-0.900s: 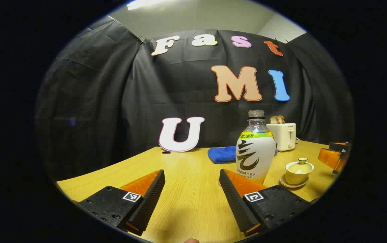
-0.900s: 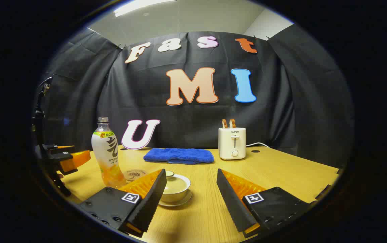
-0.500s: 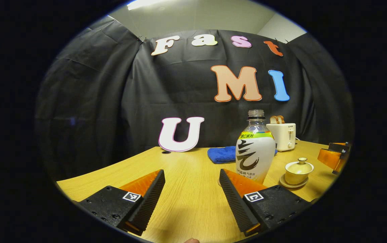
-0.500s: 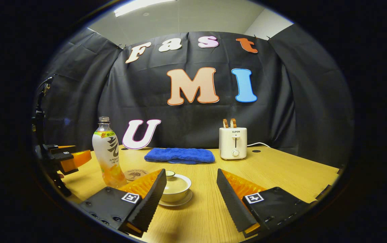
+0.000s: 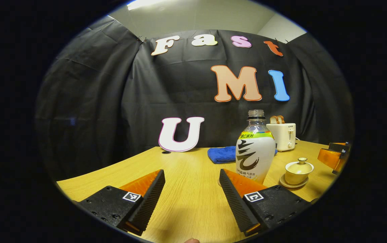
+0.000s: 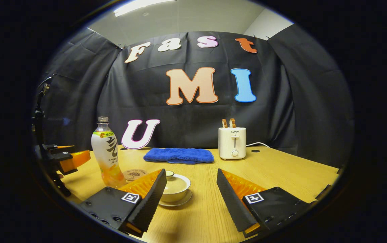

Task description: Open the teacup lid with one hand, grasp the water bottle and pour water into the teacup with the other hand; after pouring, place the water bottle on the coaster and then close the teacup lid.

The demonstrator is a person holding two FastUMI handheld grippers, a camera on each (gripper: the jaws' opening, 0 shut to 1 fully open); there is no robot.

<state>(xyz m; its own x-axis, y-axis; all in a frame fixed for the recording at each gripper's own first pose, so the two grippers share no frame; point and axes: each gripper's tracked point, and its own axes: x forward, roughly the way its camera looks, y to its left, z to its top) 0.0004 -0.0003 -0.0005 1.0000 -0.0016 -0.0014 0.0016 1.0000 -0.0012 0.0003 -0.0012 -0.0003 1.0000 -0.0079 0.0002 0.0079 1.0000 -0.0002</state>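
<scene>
Teacup: the pale yellow lidded teacup [image 6: 175, 185] sits on its saucer [image 6: 177, 202] on the table [image 6: 281, 168], its lid [image 5: 299, 165] on, knob up. In the right gripper view it lies just past the tip of the near-left finger, partly hidden by it.
Water bottle: the uncapped water bottle [image 6: 107, 153] stands upright on the table, near the teacup and apart from it. In the left gripper view the bottle [image 5: 255, 148] rises just behind the right-hand finger tip, with the teacup beside it.
Coaster: a round coaster [image 6: 134, 174] with a tree print lies flat between the bottle and the teacup, just behind them, bare on top.
Left gripper: the left gripper [image 5: 192, 186] hangs low over the table, fingers wide apart, with bare wood between them. In the right gripper view it shows at the left edge [image 6: 65, 157], near the bottle and not touching it.
Right gripper: the right gripper [image 6: 190, 187] hangs low over the table, fingers wide apart, touching nothing; the teacup is off to its left finger's side.
Behind: a folded blue towel [image 6: 178, 155] lies near the booth wall, and a white toaster [image 6: 232, 143] with two slices of bread up stands to the side of it.
</scene>
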